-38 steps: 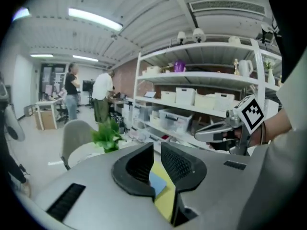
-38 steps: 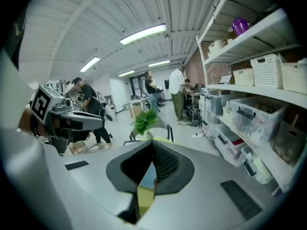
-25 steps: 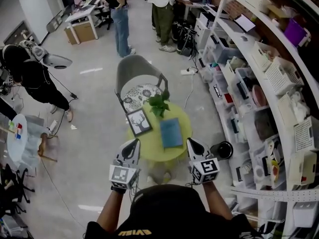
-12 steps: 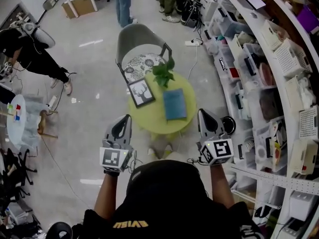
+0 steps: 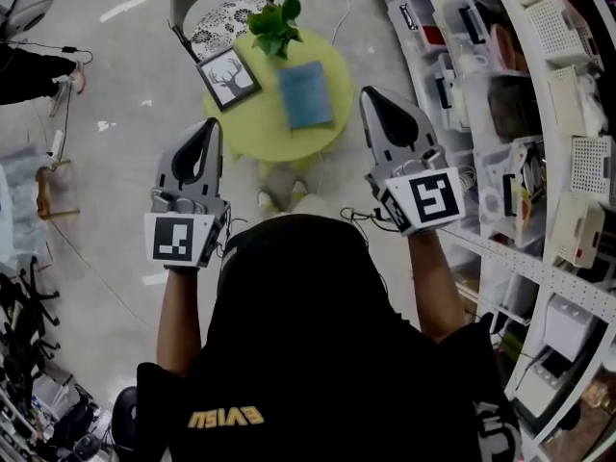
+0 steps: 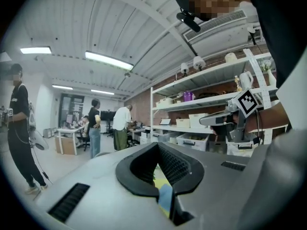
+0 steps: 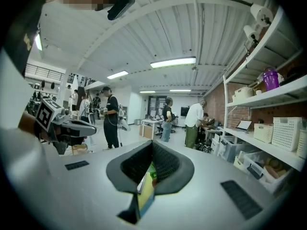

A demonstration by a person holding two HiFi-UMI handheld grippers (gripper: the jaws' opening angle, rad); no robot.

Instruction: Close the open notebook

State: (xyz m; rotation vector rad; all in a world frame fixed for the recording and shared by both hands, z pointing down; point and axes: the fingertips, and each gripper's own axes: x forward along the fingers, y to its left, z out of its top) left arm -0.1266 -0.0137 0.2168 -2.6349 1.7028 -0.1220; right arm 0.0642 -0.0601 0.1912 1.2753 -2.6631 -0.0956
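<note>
Notebook (image 5: 306, 94) lies flat on round green table (image 5: 252, 135), beside framed picture (image 5: 229, 77) and plant (image 5: 274, 22).
Left gripper (image 5: 209, 125) and right gripper (image 5: 372, 96), jaws pressed together on nothing, hang over grey floor (image 5: 115, 85) beside storage shelves (image 5: 539, 94).

- The place is a large open-plan lab or workshop-office, with a pale polished floor (image 5: 125, 65) and a ribbed white ceiling (image 7: 158, 28) carrying long strip lights (image 6: 109, 60).
- One side is a brick wall (image 7: 229, 110) lined with white shelving (image 5: 539, 114) full of plastic storage bins (image 7: 259, 164), baskets and small equipment.
- At the far end stand work desks (image 6: 67, 137), with several people (image 7: 111, 116) standing around them.
- An air-conditioning unit (image 6: 220, 25) hangs high on the wall.
- A small round green table (image 5: 269, 128) and a chair (image 5: 226, 12) form a staged corner on the open floor.
</note>
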